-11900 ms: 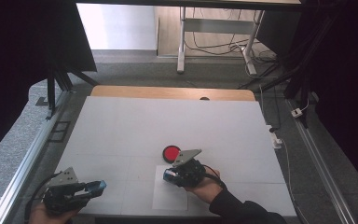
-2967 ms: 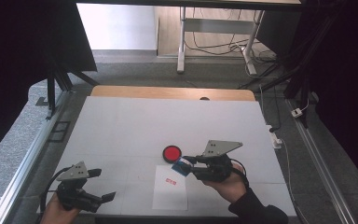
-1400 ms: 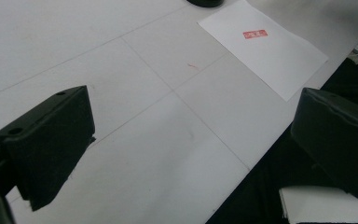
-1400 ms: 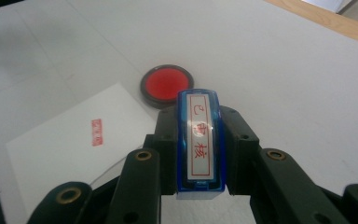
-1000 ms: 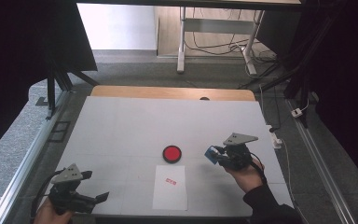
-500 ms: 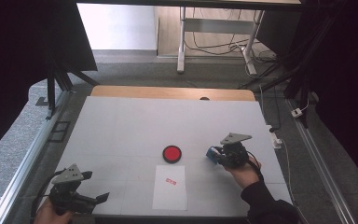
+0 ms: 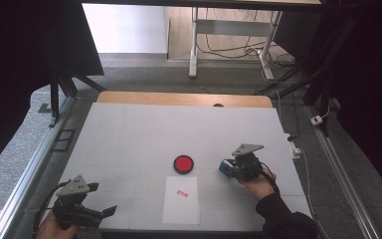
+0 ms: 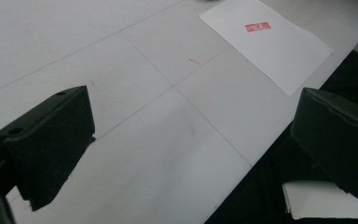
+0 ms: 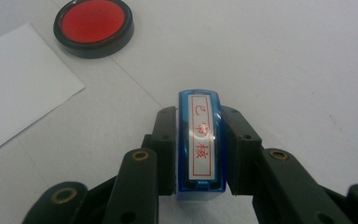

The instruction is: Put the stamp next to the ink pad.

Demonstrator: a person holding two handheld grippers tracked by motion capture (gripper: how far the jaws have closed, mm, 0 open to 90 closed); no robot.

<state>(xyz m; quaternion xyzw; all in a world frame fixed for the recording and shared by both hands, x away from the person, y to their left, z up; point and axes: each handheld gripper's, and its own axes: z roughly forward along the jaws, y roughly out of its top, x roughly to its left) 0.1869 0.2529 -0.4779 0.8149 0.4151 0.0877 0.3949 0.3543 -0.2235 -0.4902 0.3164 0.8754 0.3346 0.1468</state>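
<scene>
My right gripper point(image 7: 228, 169) is low over the white table, right of the round red ink pad point(image 7: 183, 164), and shut on a blue stamp point(image 7: 224, 168). In the right gripper view the stamp point(image 9: 200, 140) sits upright between the black pads, its label of red characters facing the camera. The jaws have just been easing apart slightly with the stamp still between them. A white sheet point(image 7: 181, 201) bearing a red imprint point(image 7: 181, 193) lies in front of the pad. My left gripper point(image 7: 102, 198) rests open at the table's near left corner, with nothing between its jaws point(image 8: 196, 135).
The white table point(image 7: 139, 129) has a wooden strip along its far edge and metal rails on both sides. The sheet point(image 8: 265, 42) lies close to the near edge. In the right gripper view the ink pad point(image 9: 93, 21) and the sheet's corner point(image 9: 18, 84) lie ahead to the left.
My right gripper has carried the stamp from above the sheet to the right of the ink pad, then sunk a little toward the table. The left gripper has stayed put.
</scene>
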